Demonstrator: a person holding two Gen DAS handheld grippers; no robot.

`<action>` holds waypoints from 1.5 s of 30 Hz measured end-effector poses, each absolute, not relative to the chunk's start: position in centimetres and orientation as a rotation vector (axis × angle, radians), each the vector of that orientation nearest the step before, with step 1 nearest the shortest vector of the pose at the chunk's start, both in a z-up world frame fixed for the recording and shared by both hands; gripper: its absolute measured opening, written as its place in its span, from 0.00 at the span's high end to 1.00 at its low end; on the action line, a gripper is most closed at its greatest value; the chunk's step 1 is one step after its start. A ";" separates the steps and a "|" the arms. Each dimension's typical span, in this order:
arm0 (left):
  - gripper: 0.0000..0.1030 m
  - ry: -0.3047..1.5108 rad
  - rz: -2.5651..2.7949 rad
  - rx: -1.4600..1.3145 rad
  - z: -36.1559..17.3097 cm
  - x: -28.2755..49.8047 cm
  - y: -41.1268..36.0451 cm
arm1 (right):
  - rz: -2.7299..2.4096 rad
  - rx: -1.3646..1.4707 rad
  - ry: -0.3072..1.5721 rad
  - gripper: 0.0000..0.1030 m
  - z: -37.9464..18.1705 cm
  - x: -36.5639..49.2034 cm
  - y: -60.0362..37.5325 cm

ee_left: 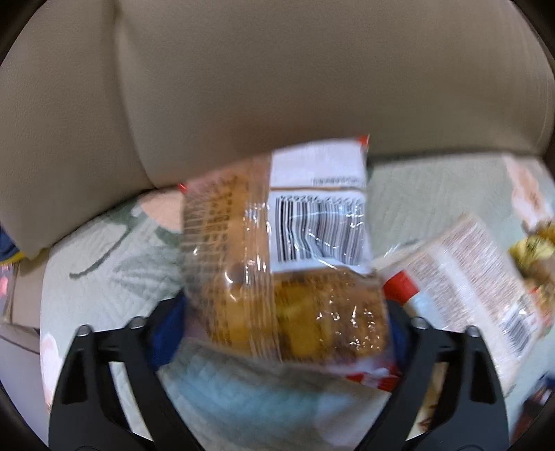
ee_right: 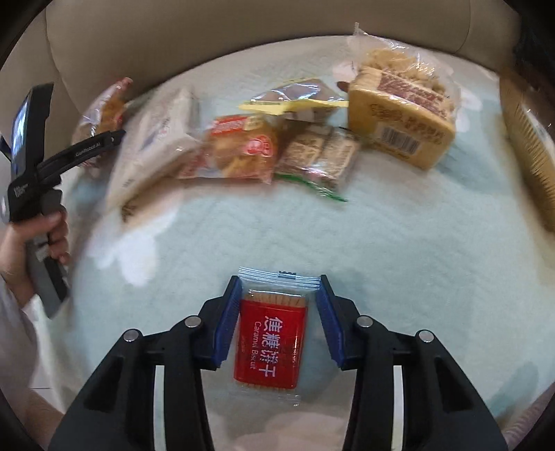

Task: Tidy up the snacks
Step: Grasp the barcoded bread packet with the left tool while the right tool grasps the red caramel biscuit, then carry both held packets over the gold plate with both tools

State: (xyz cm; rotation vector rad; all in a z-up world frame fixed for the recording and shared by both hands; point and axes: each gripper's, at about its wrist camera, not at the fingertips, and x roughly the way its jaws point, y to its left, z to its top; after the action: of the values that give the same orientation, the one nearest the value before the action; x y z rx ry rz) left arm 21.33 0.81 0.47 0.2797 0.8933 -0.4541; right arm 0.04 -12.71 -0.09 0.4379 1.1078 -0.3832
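Between the blue pads of the right claw [ee_right: 279, 312] a red caramel biscuit packet [ee_right: 270, 341] is lying flat on the pale quilted cover [ee_right: 399, 249], its long axis running along the fingers and its clear crimped end pointing forward. The jaws are standing open, a narrow gap showing at each side of the packet. Ahead of this claw, well apart, a row of wrapped snacks is lying near the sofa back [ee_right: 225, 24], with a yellow box [ee_right: 399, 128] to the right. The left claw [ee_left: 284, 308] is gripping a clear pastry bag [ee_left: 277, 249], lifted off the cover, long axis pointing forward and barcode side facing the camera. Just right of it, a white packet [ee_left: 464, 274] is lying tilted.
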 end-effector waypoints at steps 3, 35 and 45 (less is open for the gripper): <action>0.23 0.899 -0.444 0.236 1.3 20.7 1.3 | -0.340 0.495 1.058 0.59 0.9 -0.2 -13.4; 0.03 0.787 -0.906 0.536 13.5 -5.2 -40.1 | -0.753 0.793 0.363 0.12 14.9 -20.8 -45.9; 0.03 0.817 -0.909 0.588 11.5 -5.0 -39.7 | -0.677 0.827 0.369 0.06 15.4 -19.4 -44.8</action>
State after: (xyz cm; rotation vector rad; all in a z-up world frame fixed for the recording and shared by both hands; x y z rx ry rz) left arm -4.98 -39.67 11.48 0.5885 0.8166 -0.9087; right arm -19.38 -44.83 15.42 0.8273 0.3693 -0.6766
